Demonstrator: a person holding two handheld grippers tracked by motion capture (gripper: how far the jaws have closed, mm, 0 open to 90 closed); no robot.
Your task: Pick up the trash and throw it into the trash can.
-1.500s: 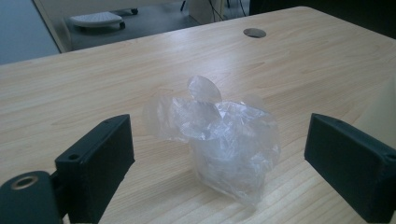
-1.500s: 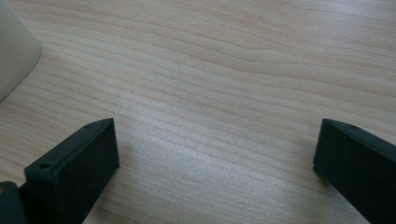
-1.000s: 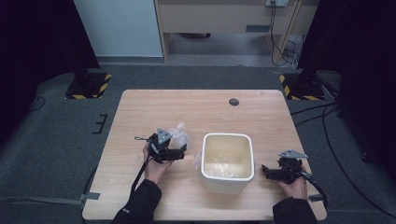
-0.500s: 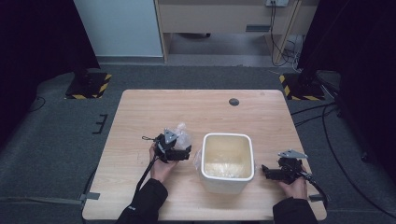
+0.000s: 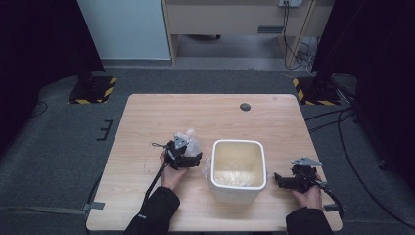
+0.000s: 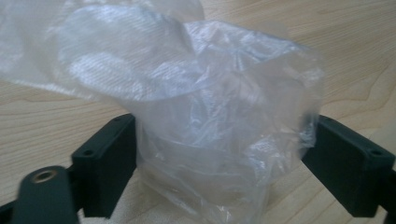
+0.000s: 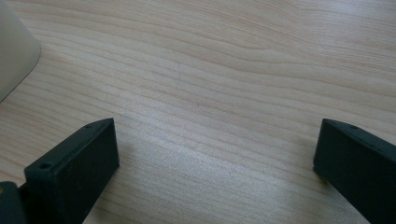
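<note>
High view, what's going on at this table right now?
A person works at a wooden table with a gripper in each hand. The left gripper has crumpled clear plastic between its wide-set jaws, just left of a white bin that seems lined with plastic. Whether the jaws pinch the plastic is unclear. The right gripper rests open and empty on the table right of the bin.

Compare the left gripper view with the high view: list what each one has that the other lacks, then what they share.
Left gripper view alone: the folds and creases of the clear plastic bag up close, bulging between two wide-apart black jaws.

High view alone: the white bin, the right gripper near the table's right edge, both forearms, the floor around.

Both: the bag at the left gripper and the wooden table.
</note>
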